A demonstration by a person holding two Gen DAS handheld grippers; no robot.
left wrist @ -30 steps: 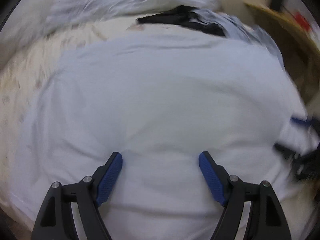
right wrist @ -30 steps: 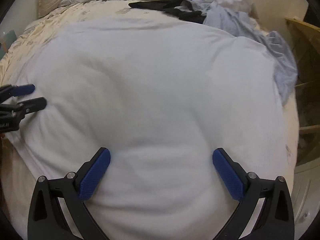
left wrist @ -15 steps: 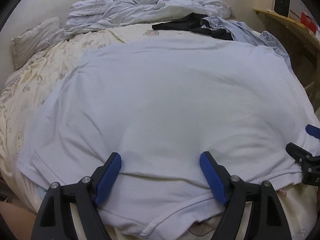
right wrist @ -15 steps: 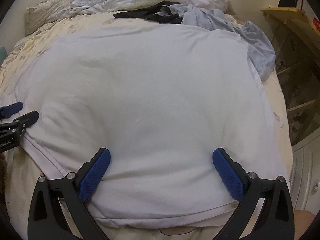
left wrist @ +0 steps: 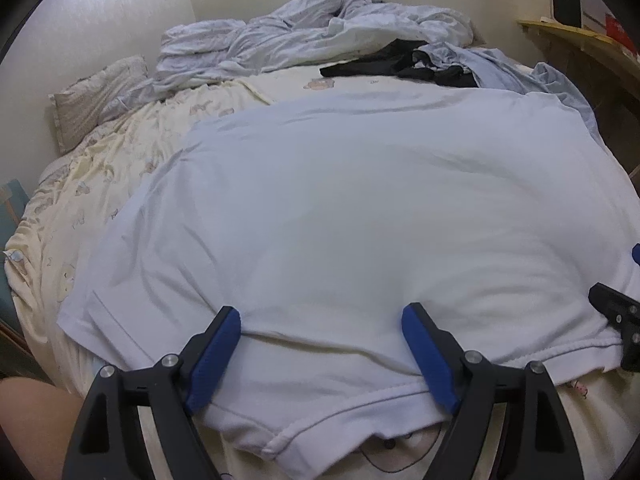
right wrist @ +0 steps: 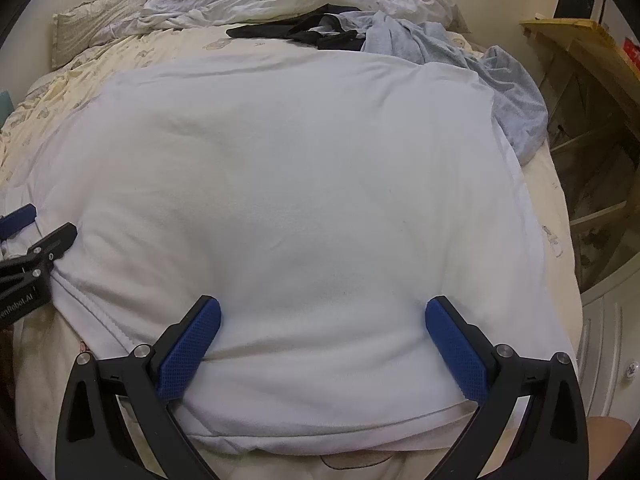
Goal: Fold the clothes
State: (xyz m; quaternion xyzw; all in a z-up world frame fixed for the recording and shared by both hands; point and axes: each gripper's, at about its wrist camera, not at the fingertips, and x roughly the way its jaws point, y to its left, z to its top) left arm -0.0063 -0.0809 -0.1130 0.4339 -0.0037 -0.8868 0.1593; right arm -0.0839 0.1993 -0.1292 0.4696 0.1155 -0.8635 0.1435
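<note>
Left wrist view: white T-shirt [left wrist: 360, 208] is spread flat across frame centre on the cream bedsheet [left wrist: 120, 152]; left gripper [left wrist: 322, 320] is held wide open at its near hem.

Right wrist view: right gripper [right wrist: 322, 312] is likewise spread open, empty, over the shirt's lower edge; crumpled blue garment [right wrist: 512, 96] is seen upper right.

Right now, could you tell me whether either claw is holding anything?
Nothing is held: the left claw and right claw are both open above the white T-shirt.

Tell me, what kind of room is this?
Most likely a bedroom: a white shirt lies spread on a bed with a cream sheet, a pillow and a rumpled duvet by the wall.
</note>
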